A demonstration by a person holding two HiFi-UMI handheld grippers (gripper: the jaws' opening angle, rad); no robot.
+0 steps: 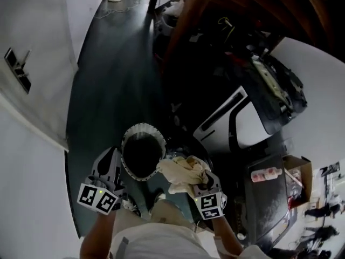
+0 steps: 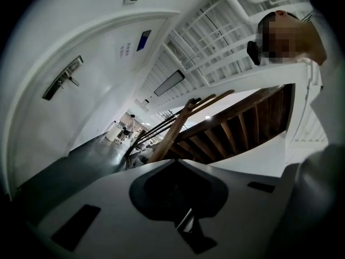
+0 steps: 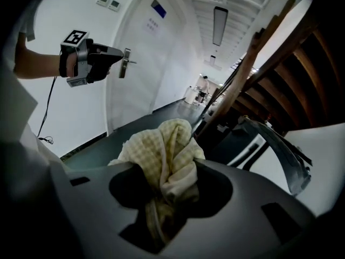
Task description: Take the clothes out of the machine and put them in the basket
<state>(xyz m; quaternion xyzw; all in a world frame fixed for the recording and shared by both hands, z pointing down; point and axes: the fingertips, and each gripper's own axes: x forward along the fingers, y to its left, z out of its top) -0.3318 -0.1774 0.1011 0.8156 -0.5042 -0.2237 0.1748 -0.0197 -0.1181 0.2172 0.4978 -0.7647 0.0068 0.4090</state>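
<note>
Pinching a bunched yellow checked cloth (image 3: 167, 144) with the right gripper (image 1: 200, 183) beside the basket (image 1: 125, 144); left gripper (image 1: 111, 161) jaws pressed together, empty.

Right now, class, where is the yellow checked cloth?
In the head view the cloth sits at lower centre, bunched in the right gripper, just right of the basket rim. The right gripper view shows it clamped there.

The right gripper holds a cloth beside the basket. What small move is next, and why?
Probably carry the right gripper a little left, over the basket. The cloth clamped in its jaws sits at the rim, not yet above the opening.
</note>
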